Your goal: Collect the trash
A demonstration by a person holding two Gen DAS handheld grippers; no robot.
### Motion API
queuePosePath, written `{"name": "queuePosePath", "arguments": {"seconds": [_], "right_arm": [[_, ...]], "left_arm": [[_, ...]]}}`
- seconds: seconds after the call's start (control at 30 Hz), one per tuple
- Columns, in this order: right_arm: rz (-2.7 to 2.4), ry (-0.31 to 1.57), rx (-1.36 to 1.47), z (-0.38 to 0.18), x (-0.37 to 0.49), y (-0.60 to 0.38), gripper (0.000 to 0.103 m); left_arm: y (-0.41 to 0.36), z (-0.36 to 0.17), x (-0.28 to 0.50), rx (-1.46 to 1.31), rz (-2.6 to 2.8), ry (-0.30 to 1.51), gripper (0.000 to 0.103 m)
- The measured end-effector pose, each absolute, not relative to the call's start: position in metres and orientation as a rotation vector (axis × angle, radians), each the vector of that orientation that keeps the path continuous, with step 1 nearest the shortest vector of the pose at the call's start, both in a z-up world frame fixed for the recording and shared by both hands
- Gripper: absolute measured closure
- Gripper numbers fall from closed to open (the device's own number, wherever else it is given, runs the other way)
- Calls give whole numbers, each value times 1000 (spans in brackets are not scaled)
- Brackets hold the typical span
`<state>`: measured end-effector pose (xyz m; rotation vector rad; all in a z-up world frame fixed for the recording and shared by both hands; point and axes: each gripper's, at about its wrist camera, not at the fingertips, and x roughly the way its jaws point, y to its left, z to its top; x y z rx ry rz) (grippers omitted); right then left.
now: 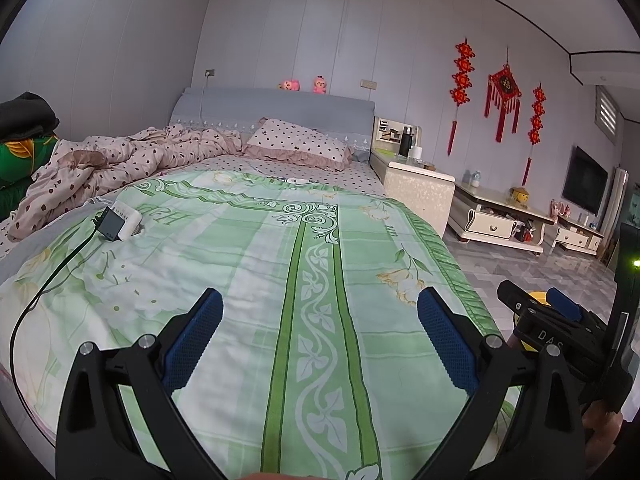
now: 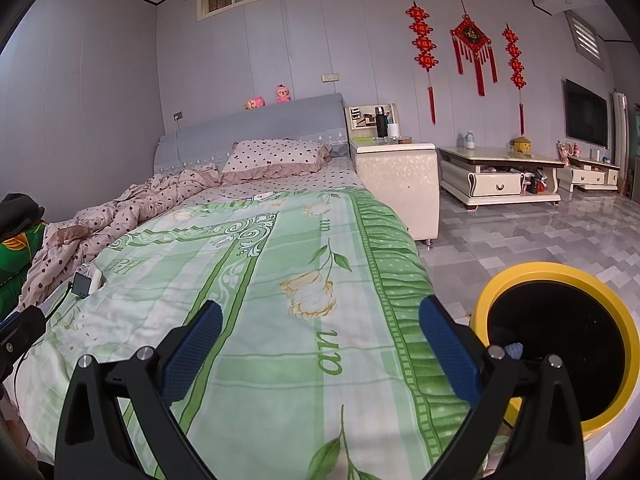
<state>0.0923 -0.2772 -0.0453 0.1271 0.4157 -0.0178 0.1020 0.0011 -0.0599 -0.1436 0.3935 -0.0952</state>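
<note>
A yellow-rimmed bin with a black inside stands on the floor beside the bed's right edge; a small bluish crumpled piece lies inside it. My right gripper hovers open over the green floral bedcover, nothing between its blue pads, the bin just right of its right finger. My left gripper is open too, empty, above the middle of the same bedcover. In the left wrist view the right gripper shows at the right edge, with a sliver of the yellow bin behind it.
A white box with a dark adapter and black cable lies on the bed's left side. A dotted quilt and pillow are at the head. A bedside cabinet, low table and tiled floor lie to the right.
</note>
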Motion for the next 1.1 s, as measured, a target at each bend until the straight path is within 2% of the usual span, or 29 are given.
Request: {"name": "queuePosePath", "arguments": {"seconds": [1.1], "right_arm": [[-18, 422, 131, -45, 93, -279, 8]], "left_arm": [[0, -60, 102, -142, -96, 395, 9]]}}
